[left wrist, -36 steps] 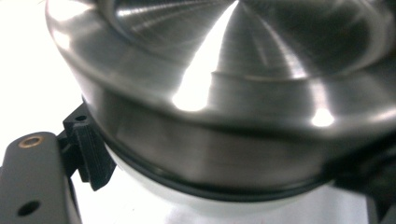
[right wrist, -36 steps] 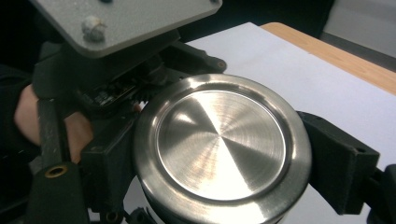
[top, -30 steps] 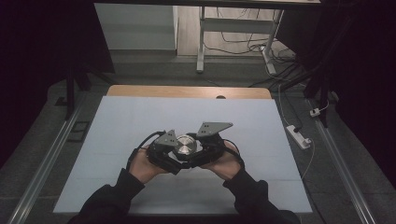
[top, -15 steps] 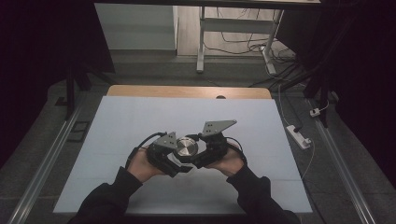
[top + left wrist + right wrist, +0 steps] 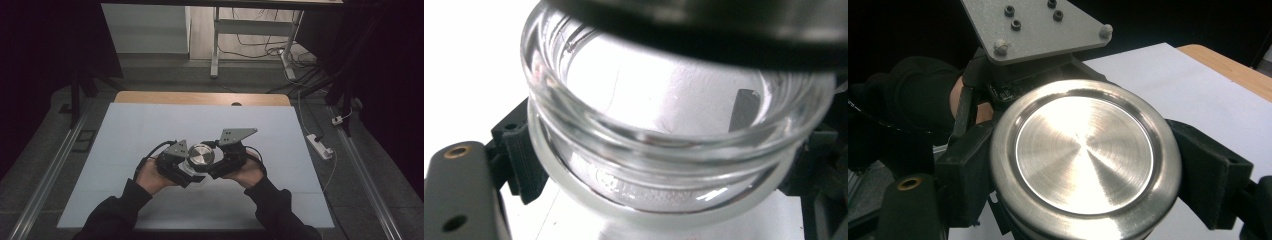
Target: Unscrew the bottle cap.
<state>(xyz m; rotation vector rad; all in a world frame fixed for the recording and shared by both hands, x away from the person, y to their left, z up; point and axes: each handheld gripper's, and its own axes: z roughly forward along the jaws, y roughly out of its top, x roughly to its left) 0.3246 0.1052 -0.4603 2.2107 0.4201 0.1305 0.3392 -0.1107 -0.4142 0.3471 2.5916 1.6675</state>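
**Two tools clamped on one lidded glass jar**

The left tool (image 5: 192,171) grips the clear glass jar (image 5: 664,150) by its threaded neck, its black jaws pressed to either side of the glass. The right tool (image 5: 212,162) is closed on the round brushed-metal lid (image 5: 1085,155), one jaw at each side of the rim. In the left gripper view the lid's dark edge sits tilted just above the jar's mouth; whether lid and rim touch cannot be told. The jar appears empty. Compared with the frame one second earlier, the grey plate on the right tool has swung slightly, while both hands, the left hand (image 5: 152,175) and the right hand (image 5: 247,172), stay at the same spot. Beneath both tools lies the white tabletop (image 5: 150,125).
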